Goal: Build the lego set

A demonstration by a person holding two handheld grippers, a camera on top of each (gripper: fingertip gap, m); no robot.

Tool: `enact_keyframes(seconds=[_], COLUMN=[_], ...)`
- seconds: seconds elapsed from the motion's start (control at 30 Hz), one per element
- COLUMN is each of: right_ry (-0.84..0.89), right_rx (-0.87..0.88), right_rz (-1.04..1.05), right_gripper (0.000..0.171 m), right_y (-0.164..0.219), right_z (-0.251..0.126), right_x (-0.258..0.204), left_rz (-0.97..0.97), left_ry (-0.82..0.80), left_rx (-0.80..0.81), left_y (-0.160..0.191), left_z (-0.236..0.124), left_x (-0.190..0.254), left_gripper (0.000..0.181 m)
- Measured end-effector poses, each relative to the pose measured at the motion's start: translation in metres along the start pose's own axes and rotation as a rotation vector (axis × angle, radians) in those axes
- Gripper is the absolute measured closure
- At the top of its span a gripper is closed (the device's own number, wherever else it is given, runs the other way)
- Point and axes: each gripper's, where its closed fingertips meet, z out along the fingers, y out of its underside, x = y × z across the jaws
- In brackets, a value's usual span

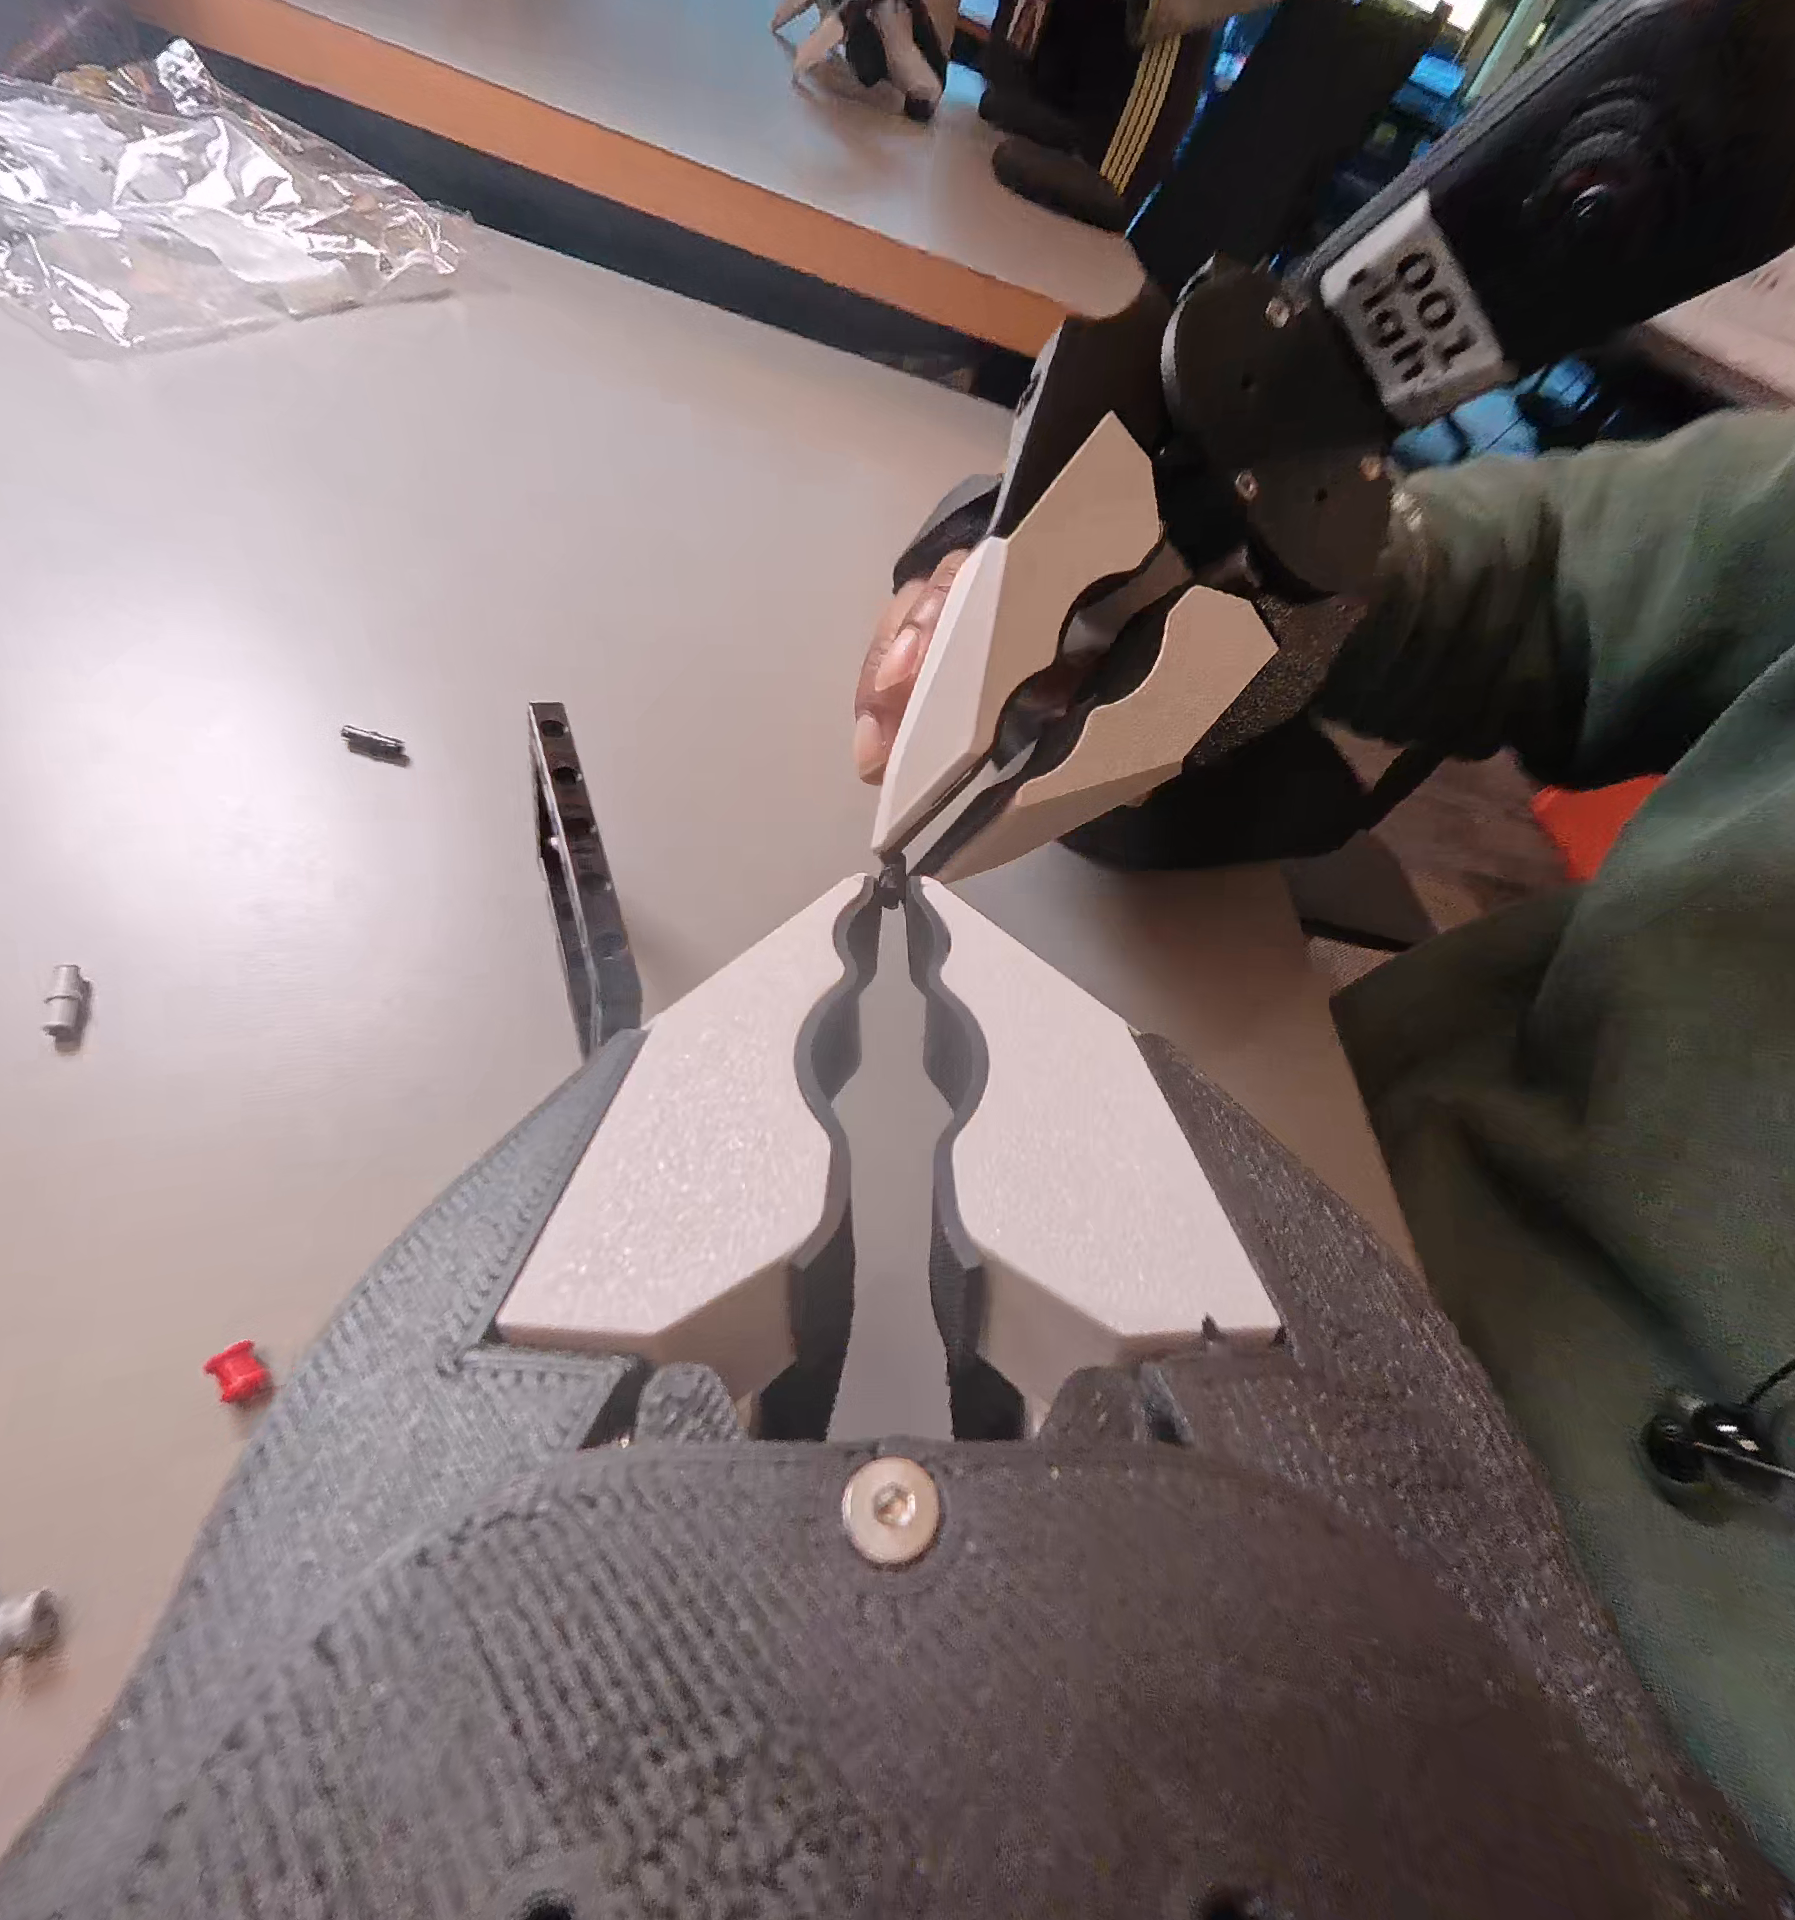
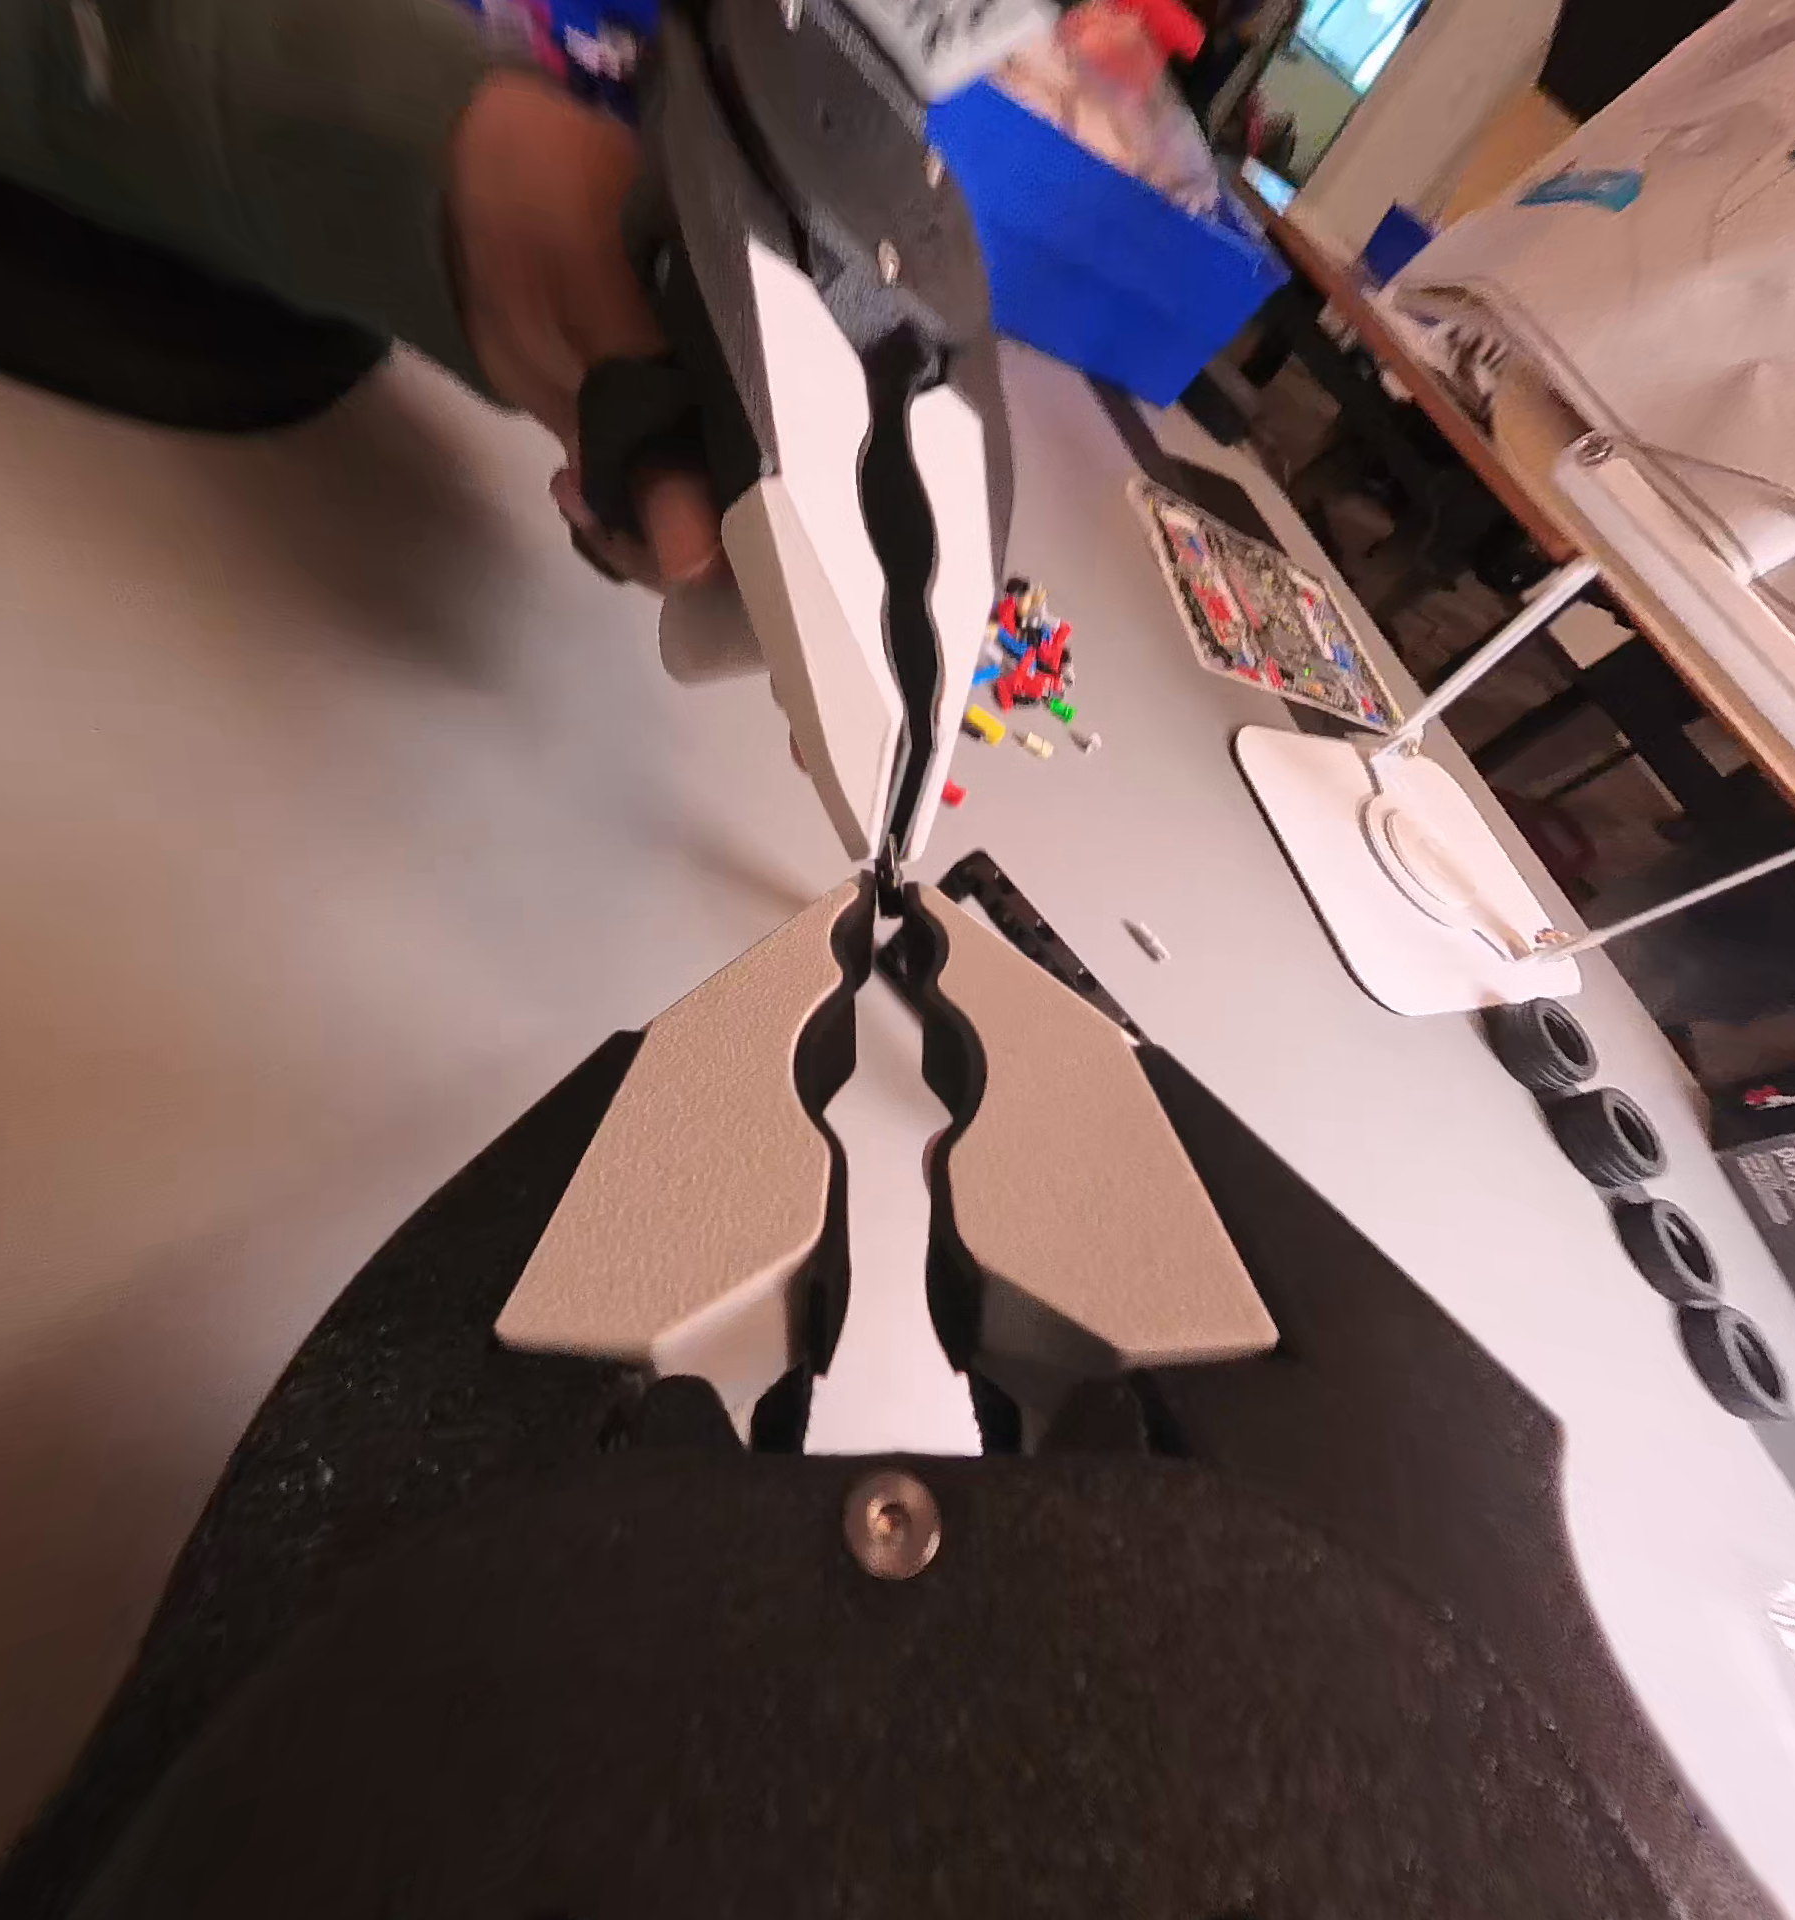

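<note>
Hand-held gripper tips, left [image 1: 885, 902] and right [image 1: 908, 850], both pinch one tiny black pin [image 1: 890, 883] above the surface [image 1: 249, 582]; uneven pull could flick it away among loose pieces.

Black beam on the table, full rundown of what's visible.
The black beam is a long, narrow Lego piece, plastic by its look, with a row of round holes along one face. It rests on the grey table on a narrow edge, holes facing sideways, untouched by either gripper. In the left wrist view its near end is hidden behind the left gripper; in the right wrist view it shows partly behind the right gripper. Small loose pieces lie apart from it.
</note>
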Motion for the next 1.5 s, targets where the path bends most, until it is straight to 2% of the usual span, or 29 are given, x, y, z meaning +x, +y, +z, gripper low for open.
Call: enact_keyframes(seconds=[0.1,0.23,0.47,0.53,0.63,0.77,0.83,0.9,1.07,1.17,1.27,1.5], right_ry=[-0.010,0.019,-0.008,-0.014,0.108,0.251,0.290,0.291,0.248,0.251,0.254,0.294], right_rx=[0.149,0.210,0.226,0.201,0.113,-0.232,-0.369,-0.464,-0.558,-0.567,-0.550,-0.447], right_rz=[0.096,0.141,0.153,0.187,0.250,0.394,0.439,0.441,0.402,0.410,0.410,0.443], right_gripper=[0.168,0.161,0.170,0.170,0.170,0.170,0.169,0.169,0.169,0.168,0.164,0.154], right_y=[-0.015,-0.019,-0.025,-0.021,0.002,0.095,0.135,0.153,0.162,0.167,0.165,0.152], right_z=[-0.008,-0.012,-0.013,-0.013,-0.019,-0.015,-0.008,-0.001,0.010,0.014,0.014,0.015], right_x=[-0.001,0.006,0.005,0.009,0.048,0.116,0.136,0.143,0.140,0.140,0.139,0.144], left_rz=[-0.112,-0.204,-0.228,-0.211,-0.107,0.031,0.047,0.064,0.144,0.158,0.181,0.201], left_ry=[0.088,0.190,0.218,0.173,-0.001,-0.248,-0.285,-0.294,-0.361,-0.374,-0.418,-0.474], left_rx=[0.075,0.161,0.199,0.195,0.183,0.131,0.085,0.040,-0.057,-0.086,-0.101,-0.098], left_y=[-0.006,-0.017,-0.023,-0.022,-0.020,-0.009,0.000,0.008,0.020,0.021,0.020,0.018], left_z=[-0.005,-0.011,-0.012,-0.011,-0.017,-0.024,-0.019,-0.012,0.000,0.006,0.006,-0.003], left_x=[0.004,0.010,0.015,0.010,-0.012,-0.045,-0.050,-0.049,-0.055,-0.060,-0.069,-0.083], left_gripper=[0.179,0.179,0.179,0.177,0.160,0.153,0.149,0.148,0.151,0.160,0.171,0.172])
